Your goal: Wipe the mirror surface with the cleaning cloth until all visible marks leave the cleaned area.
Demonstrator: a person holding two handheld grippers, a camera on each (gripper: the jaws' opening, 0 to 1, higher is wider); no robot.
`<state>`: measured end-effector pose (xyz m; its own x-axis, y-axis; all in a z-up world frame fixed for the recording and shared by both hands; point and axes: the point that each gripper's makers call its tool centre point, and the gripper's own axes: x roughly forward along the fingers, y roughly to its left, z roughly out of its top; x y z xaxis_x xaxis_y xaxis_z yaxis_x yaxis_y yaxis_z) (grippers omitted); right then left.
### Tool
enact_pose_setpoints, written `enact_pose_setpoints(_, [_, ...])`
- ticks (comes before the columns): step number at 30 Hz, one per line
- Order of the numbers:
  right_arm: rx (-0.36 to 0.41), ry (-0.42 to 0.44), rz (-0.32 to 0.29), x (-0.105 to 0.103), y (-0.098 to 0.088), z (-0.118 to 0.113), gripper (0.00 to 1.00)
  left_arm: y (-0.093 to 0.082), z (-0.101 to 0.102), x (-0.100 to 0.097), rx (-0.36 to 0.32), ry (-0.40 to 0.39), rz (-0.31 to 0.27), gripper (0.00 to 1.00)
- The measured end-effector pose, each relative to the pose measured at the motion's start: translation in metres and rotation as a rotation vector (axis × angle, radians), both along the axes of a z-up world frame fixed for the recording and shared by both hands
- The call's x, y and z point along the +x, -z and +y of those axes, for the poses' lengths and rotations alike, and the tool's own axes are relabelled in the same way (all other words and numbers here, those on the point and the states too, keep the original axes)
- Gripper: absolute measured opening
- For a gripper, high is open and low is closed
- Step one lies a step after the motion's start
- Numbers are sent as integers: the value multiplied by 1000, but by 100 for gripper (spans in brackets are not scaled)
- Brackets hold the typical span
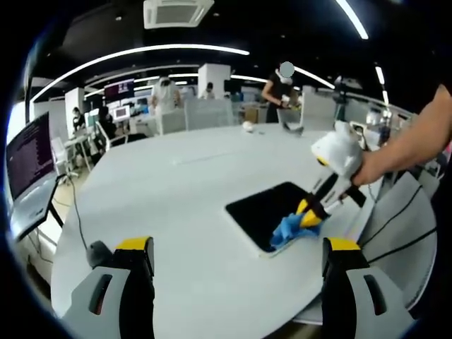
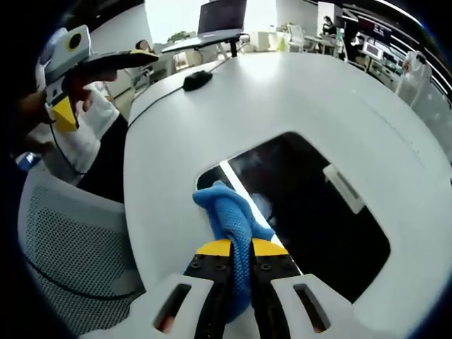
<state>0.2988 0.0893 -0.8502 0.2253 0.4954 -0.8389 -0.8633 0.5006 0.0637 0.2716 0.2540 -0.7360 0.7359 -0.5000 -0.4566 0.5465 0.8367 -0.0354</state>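
In the left gripper view, the left gripper [image 1: 236, 258] hangs above the white table [image 1: 169, 205] with its yellow-tipped jaws spread wide and nothing between them. The mirror [image 1: 272, 212], a dark rounded slab lying flat on the table, sits ahead of this gripper and a little toward its right jaw, well apart from it. At the mirror's near right corner the right gripper [image 1: 311, 214] comes in from the right, held in a person's hand, pressing the blue cleaning cloth [image 1: 289, 229] onto the glass. So the right gripper is the nearer tool by far.

In the right gripper view, the jaws are pinched narrow on the cloth, which bunches just ahead of the tips and rests on the mirror's near edge by a bright reflected streak. The mirror's long axis runs away from the tips and to their right, so I judge the wipe must travel forward and rightward across the dark surface. The left gripper appears at the upper left, well off the table.

Marks on the glass are hard to tell from reflections, and the cloth hides the corner beneath it.
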Motion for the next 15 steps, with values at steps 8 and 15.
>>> enact_pose_setpoints(8, [-8, 2, 9, -1, 0, -11, 4, -1, -5, 2, 3, 15, -2, 99])
enact_pose_setpoints(15, [-10, 2, 26, -2, 0, -16, 4, -1, -6, 2, 4, 18, -1, 99])
